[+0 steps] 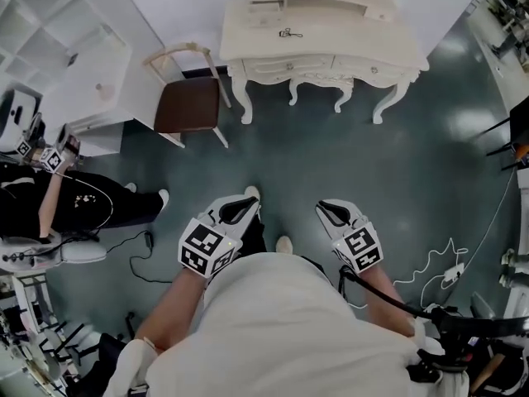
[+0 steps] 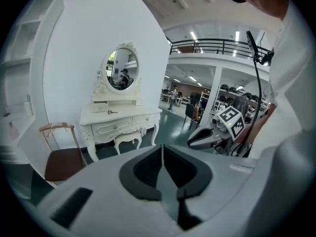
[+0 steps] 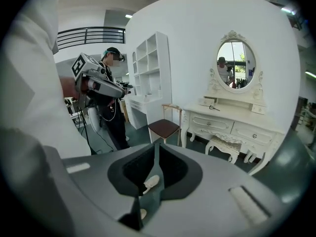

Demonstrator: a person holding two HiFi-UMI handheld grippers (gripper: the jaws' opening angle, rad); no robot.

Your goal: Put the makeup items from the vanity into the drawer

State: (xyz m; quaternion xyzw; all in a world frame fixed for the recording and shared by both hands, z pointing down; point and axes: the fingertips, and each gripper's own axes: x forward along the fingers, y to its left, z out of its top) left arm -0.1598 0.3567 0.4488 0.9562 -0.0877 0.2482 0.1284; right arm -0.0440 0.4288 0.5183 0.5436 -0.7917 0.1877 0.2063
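The white vanity (image 1: 248, 44) with an oval mirror (image 2: 120, 69) stands against the far wall, well ahead of me. A small dark item (image 1: 289, 33) lies on its top, too small to make out. Its two front drawers (image 1: 289, 66) are closed. My left gripper (image 1: 246, 203) and right gripper (image 1: 327, 208) hang close to my body above the floor, far from the vanity. In the left gripper view the left gripper (image 2: 162, 149) has its jaws together with nothing between them. The right gripper (image 3: 156, 147) is likewise shut and empty.
A chair with a brown seat (image 1: 186, 104) stands left of the vanity, beside a white shelf unit (image 1: 66, 48). A small stool (image 3: 224, 143) sits under the vanity. Another person (image 1: 74, 201) stands at my left. Cables (image 1: 438, 271) lie on the floor at right.
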